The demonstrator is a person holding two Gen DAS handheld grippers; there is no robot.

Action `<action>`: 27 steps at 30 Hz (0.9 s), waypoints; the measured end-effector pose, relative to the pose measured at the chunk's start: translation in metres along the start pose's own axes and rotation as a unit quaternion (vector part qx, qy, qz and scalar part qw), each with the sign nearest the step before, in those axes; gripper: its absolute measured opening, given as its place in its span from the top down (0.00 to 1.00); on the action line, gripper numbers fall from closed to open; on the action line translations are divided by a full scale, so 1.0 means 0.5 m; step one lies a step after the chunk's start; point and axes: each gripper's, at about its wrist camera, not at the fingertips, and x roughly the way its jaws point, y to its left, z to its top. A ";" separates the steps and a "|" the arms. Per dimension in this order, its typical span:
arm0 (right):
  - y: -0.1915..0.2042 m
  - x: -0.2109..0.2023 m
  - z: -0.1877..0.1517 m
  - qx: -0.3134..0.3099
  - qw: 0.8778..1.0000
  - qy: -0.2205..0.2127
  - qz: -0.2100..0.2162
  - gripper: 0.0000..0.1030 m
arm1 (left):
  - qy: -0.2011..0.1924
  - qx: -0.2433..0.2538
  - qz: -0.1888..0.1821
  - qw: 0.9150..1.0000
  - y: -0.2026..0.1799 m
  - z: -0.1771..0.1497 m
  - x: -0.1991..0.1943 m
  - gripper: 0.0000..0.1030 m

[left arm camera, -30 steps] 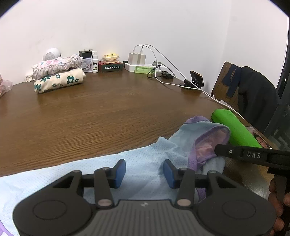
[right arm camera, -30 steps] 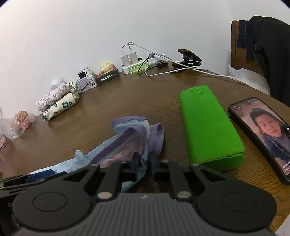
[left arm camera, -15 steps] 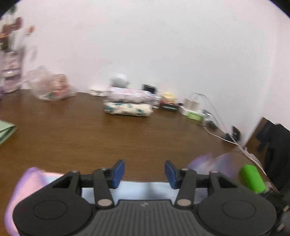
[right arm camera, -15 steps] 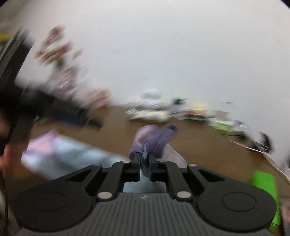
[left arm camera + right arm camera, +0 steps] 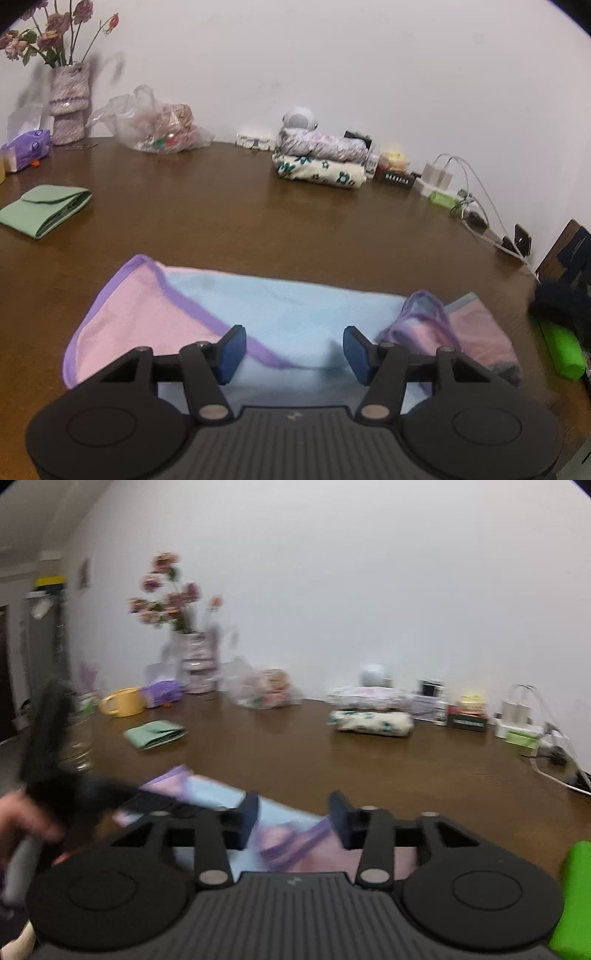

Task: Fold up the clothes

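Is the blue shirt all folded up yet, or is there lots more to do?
Not yet. The blue shirt lies spread flat on the table; only a few rolled clothes at the back look done. Nothing is in hand: the left claw and right claw are both open. All the folding remains.

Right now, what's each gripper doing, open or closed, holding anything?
Left gripper: open, holding nothing, above the light blue garment.
Right gripper: open, holding nothing; the garment's purple-trimmed end lies loose between its fingers.

Garment [image 5: 295, 314] soft matt cloth; table [image 5: 258, 221] glossy wood.
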 end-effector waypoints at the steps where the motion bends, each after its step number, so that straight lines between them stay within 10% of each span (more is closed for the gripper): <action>1: -0.015 0.024 0.016 -0.010 1.000 0.012 -0.014 0.71 | -0.002 0.003 0.004 1.000 -0.001 -0.003 -0.009 0.45; 4: -0.019 0.114 0.077 -0.087 0.993 0.081 0.025 0.66 | 0.000 0.044 0.057 0.997 -0.014 -0.018 -0.043 0.44; 6: 0.011 0.194 0.109 -0.161 0.973 0.138 0.095 0.44 | 0.000 0.076 0.109 0.991 -0.019 -0.034 -0.058 0.39; 10: 0.084 0.315 0.110 -0.198 0.951 0.189 0.147 0.48 | 0.013 0.054 0.171 0.984 0.014 -0.053 -0.055 0.39; 16: 0.186 0.486 0.109 -0.244 0.908 0.258 0.222 0.53 | 0.032 0.054 0.168 0.984 0.034 -0.041 -0.028 0.45; 19: 0.178 0.496 0.104 -0.215 0.910 0.260 0.242 0.66 | 0.042 0.063 0.149 0.986 0.041 -0.024 -0.010 0.62; 21: 0.164 0.497 0.105 -0.191 0.913 0.267 0.243 0.93 | 0.048 0.067 0.136 0.987 0.048 -0.011 0.002 0.77; 27: 0.076 0.514 0.115 -0.106 0.947 0.277 0.122 1.00 | 0.060 0.104 0.112 0.986 0.058 0.092 0.132 0.92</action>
